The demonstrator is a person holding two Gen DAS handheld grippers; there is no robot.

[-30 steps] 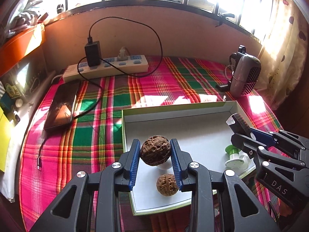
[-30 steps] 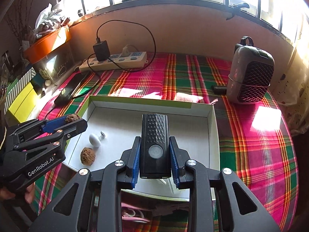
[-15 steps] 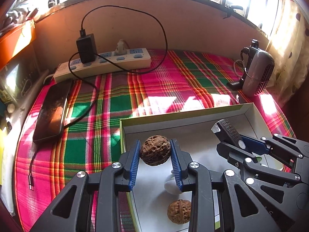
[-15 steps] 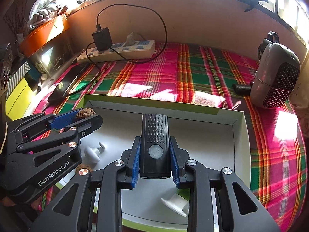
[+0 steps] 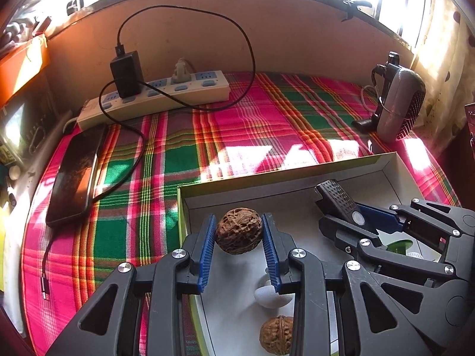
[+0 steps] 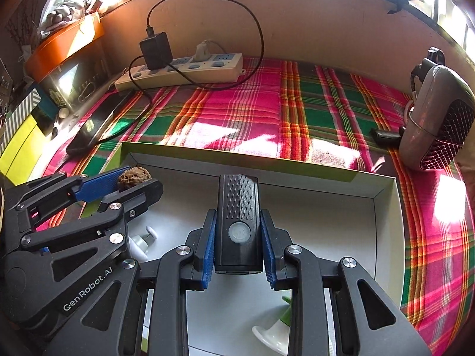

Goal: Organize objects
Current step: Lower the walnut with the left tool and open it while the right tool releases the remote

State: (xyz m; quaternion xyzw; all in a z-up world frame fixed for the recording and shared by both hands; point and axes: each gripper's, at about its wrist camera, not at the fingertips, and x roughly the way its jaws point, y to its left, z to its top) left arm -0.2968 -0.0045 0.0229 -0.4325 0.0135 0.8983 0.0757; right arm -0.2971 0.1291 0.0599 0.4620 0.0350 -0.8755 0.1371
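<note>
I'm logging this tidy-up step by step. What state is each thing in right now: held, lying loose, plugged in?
Left gripper: shut on the held walnut.
Held walnut: gripped, over the box.
Right gripper: shut on the black light.
Black light: gripped, over the box.
Box: open.
Second walnut: loose in the box.
Black charger: plugged into the power strip.
Phone: flat on the cloth.

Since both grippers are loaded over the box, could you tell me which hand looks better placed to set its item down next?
Probably left: the left gripper holds its walnut over bare floor just inside the box. The right gripper carries a longer flashlight near a green-and-white piece.
</note>
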